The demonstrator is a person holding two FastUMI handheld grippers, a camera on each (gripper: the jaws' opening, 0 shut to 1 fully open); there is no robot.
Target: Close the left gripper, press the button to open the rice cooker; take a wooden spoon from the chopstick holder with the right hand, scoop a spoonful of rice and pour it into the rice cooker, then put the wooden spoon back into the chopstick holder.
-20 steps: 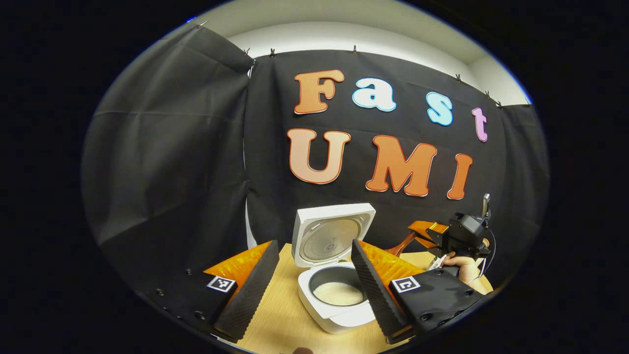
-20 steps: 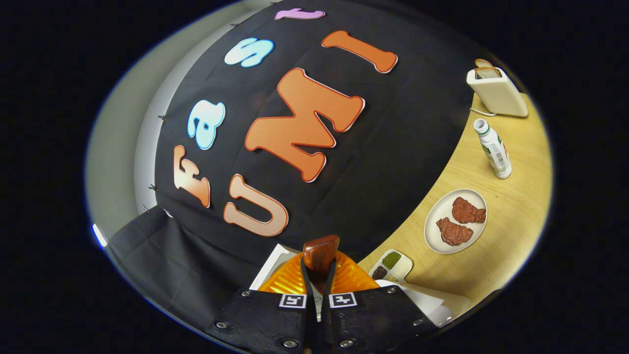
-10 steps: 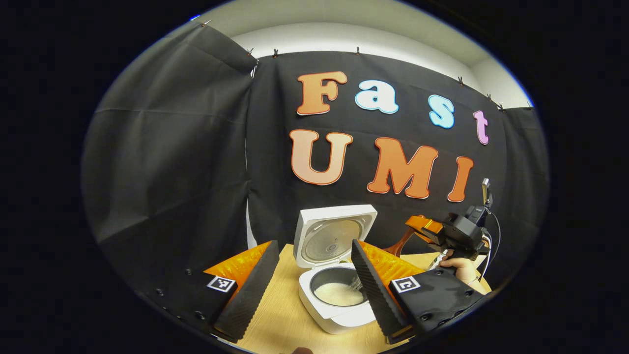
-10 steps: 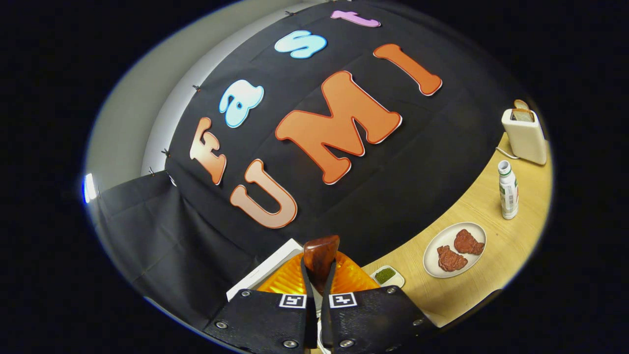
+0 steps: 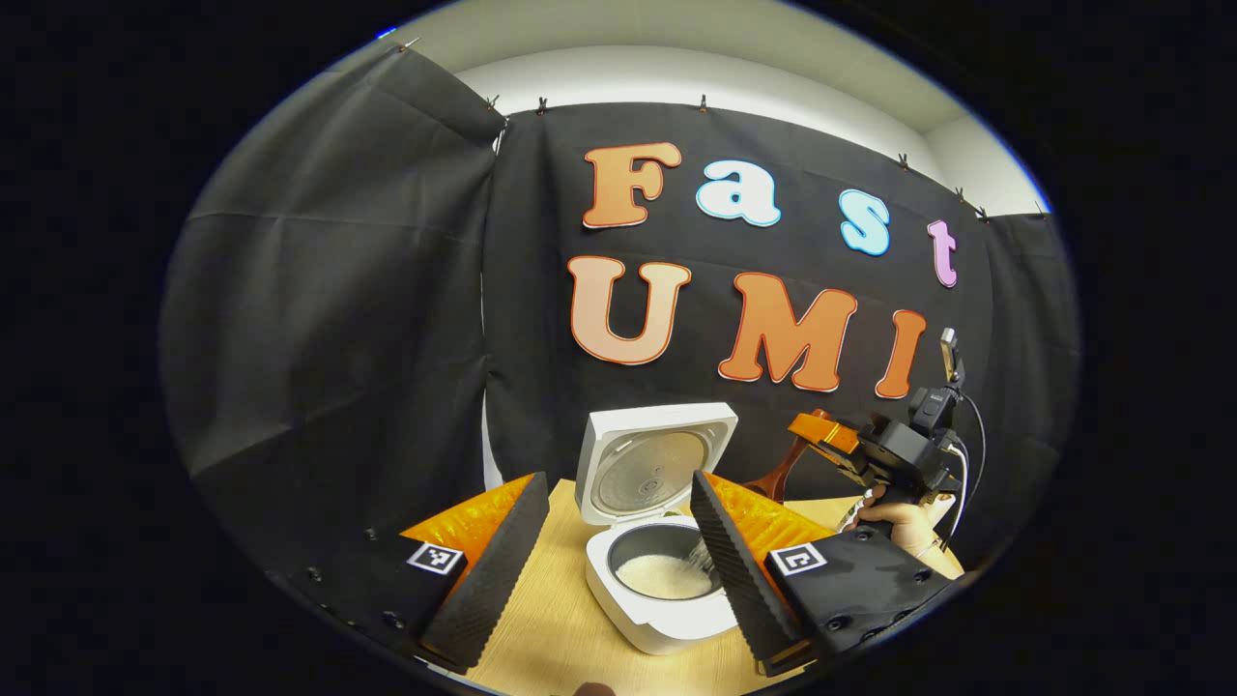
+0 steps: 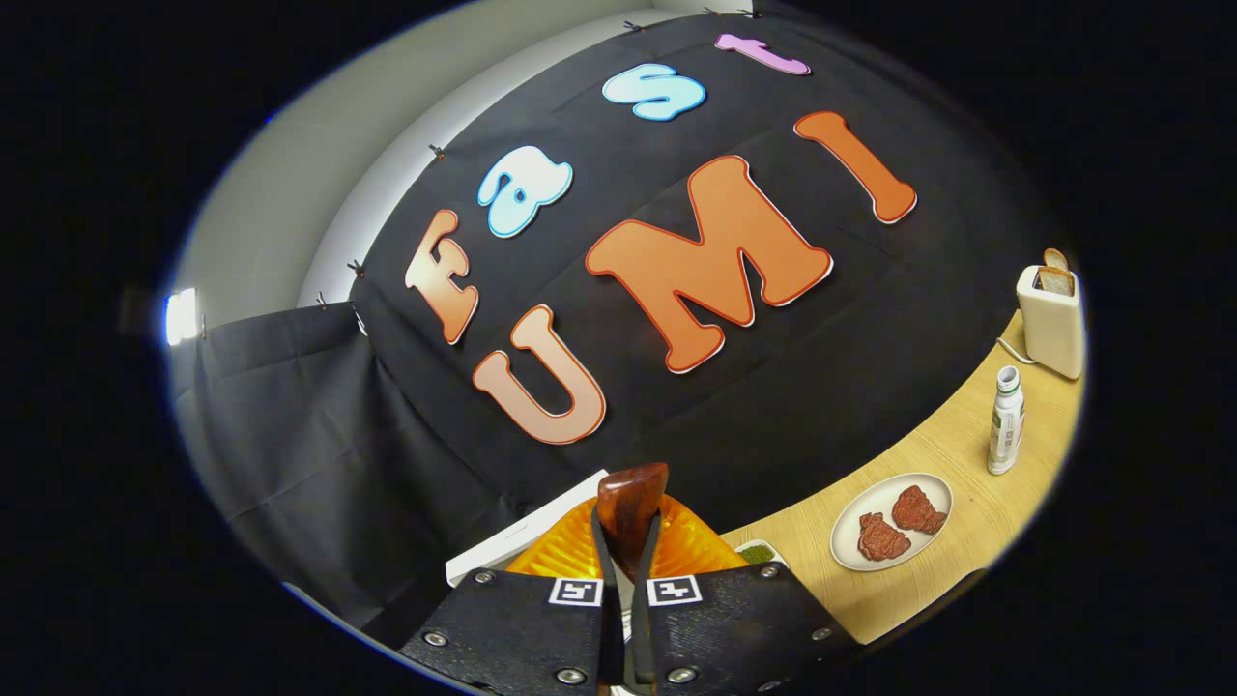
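Left gripper view, left to right: the left gripper [image 5: 613, 546] sat low over the table [image 5: 551, 633] with its fingers spread wide and nothing between them. Framed in that gap stood the rice cooker [image 5: 657, 599] — lid [image 5: 653, 462] swung fully up and back, inner pot exposed, a pale layer of rice [image 5: 665, 576] in the bottom. A thin stream of grains was falling at the pot's right edge, partly hidden behind the near finger. Further right, above the cooker, the right gripper [image 5: 817, 437] was carried in a person's hand [image 5: 899, 522], tilted, with the wooden spoon [image 5: 781, 474] angling down from it toward the pot. The spoon's bowl was hidden behind the left gripper's finger.

Right gripper view, left to right: the camera was rolled, so the table ran up the right side. A white corner of the cooker lid [image 6: 503, 546] showed beneath the gripper. The right gripper [image 6: 626, 541] was clamped tight on the spoon handle [image 6: 632, 498], both fingers pressing its sides. Just right of it — a small condiment dish [image 6: 759, 553], then a plate [image 6: 865, 514] with two pieces of meat [image 6: 899, 522], a bottle [image 6: 1005, 421], and a toaster [image 6: 1051, 319] at the far end.
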